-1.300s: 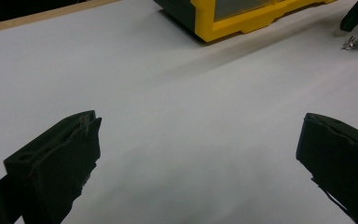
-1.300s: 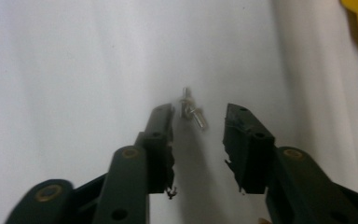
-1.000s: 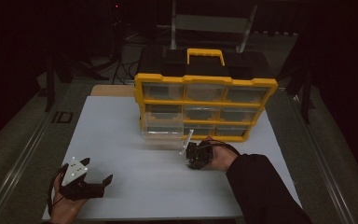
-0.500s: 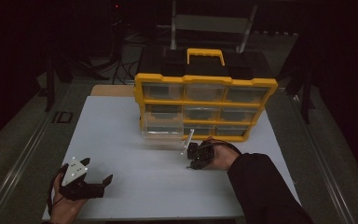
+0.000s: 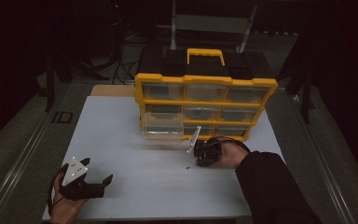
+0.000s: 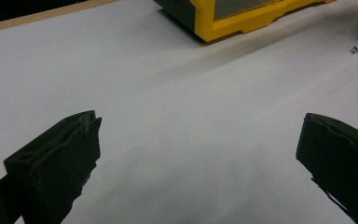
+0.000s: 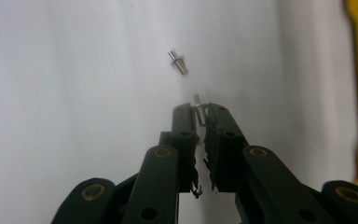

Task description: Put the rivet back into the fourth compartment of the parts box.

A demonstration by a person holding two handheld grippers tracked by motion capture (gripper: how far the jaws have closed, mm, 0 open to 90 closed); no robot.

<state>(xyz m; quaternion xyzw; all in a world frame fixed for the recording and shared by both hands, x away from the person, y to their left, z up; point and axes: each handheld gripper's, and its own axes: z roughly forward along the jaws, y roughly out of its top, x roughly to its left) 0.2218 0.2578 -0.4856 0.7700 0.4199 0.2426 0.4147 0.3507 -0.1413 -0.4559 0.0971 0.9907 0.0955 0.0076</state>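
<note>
My right gripper [image 5: 200, 158] hovers just above the white table in front of the yellow organiser [image 5: 205, 84]. In the right gripper view it [image 7: 200, 111] is shut on a small metal pin [image 7: 198, 105] that sticks out past its tips. A second metal pin [image 7: 178, 62] lies loose on the table a little ahead of it, seen as a small speck [image 5: 187, 166] from above. My left gripper [image 5: 98, 171] rests near the front left of the table, its jaws wide open with nothing between them [image 6: 198, 126].
The organiser has clear drawers; its bottom-left drawer [image 5: 163, 133] is pulled out toward me. The white table top [image 5: 121, 126] ends at a front edge close to my left hand. A dark sleeve [image 5: 270, 186] crosses the front right corner.
My right gripper has lifted slightly off the table with the pin between its tips. The left gripper has stayed where it was.
</note>
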